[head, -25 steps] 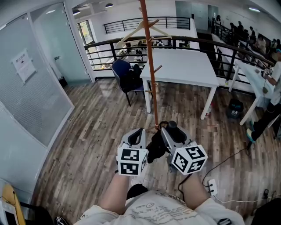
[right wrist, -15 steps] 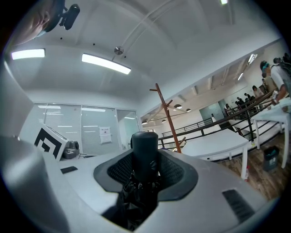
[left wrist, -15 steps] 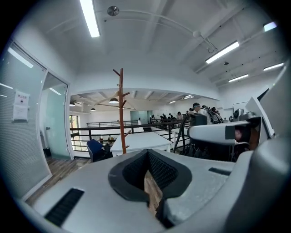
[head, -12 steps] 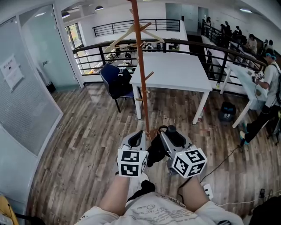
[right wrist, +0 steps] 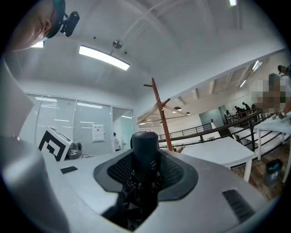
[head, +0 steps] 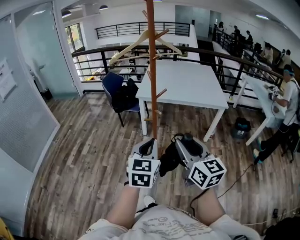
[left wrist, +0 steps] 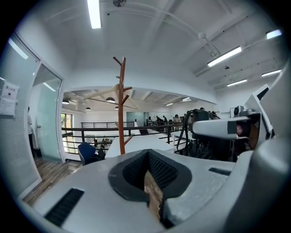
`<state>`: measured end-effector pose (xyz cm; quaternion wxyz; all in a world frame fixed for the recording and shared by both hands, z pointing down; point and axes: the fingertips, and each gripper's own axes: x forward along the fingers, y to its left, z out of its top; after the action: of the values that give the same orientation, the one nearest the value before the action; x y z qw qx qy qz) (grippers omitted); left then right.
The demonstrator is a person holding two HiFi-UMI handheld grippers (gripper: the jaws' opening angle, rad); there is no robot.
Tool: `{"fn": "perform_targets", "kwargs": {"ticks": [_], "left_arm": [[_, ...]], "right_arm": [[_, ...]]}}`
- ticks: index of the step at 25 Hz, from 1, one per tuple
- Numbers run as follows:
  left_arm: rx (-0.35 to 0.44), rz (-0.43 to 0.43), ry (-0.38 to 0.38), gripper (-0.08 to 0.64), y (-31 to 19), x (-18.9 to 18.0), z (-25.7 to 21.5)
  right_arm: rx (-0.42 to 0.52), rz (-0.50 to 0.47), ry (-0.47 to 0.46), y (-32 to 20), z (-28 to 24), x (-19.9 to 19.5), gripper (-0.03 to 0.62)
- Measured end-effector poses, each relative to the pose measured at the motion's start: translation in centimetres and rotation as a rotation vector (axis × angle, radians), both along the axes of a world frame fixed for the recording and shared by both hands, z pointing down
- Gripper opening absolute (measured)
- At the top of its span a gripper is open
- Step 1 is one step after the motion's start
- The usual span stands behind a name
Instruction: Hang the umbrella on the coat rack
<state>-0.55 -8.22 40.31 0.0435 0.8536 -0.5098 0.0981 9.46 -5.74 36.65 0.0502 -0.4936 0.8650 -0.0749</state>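
before the tall brown wooden coat rack point(head: 151, 70), right gripper point(right wrist: 145, 182) jaws clamp the black folded umbrella point(right wrist: 144, 150); left gripper point(left wrist: 146, 175) jaws closed, empty.

- Bright, even light from ceiling strip lights point(left wrist: 94, 13); shadows faint and soft.
- Strong fisheye bending at the edges; both gripper views ringed in black.
- Nearest surfaces out of focus; far room sharp.

left tongs point(head: 150, 141) / right tongs point(head: 183, 142): grey (black pads point(left wrist: 160, 171)) | shirt point(head: 164, 228): pale, printed
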Motion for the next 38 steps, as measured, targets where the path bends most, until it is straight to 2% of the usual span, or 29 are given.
{"fn": "perform_targets", "kwargs": {"ticks": [11,16,21,26,31,38], "left_arm": [[-0.012,0.021,0.065,0.005,-11.0,-3.4,-0.4],[-0.020,0.029,0.092,0.005,-14.7,-4.6,0.2],[-0.040,0.041,0.119,0.005,-16.2,-5.1,1.1],[-0.076,0.058,0.108,0.005,-17.8,-5.0,1.9],[-0.077,0.050,0.096,0.005,-19.8,-5.2,1.9],[-0.021,0.035,0.066,0.005,-22.7,-4.7,-0.5]], "right_arm": [[-0.011,-0.010,0.049,-10.8,-0.8,-3.5,0.156],[-0.002,-0.035,0.008,-13.7,-0.9,-4.7,0.156],[0.006,-0.065,-0.014,-14.9,-0.4,-5.5,0.156],[-0.004,-0.059,0.019,-16.8,0.1,-5.5,0.156],[0.005,-0.079,0.021,-18.7,-0.5,-5.6,0.156],[0.045,-0.131,0.000,-22.1,-4.1,-4.5,0.156]]}}
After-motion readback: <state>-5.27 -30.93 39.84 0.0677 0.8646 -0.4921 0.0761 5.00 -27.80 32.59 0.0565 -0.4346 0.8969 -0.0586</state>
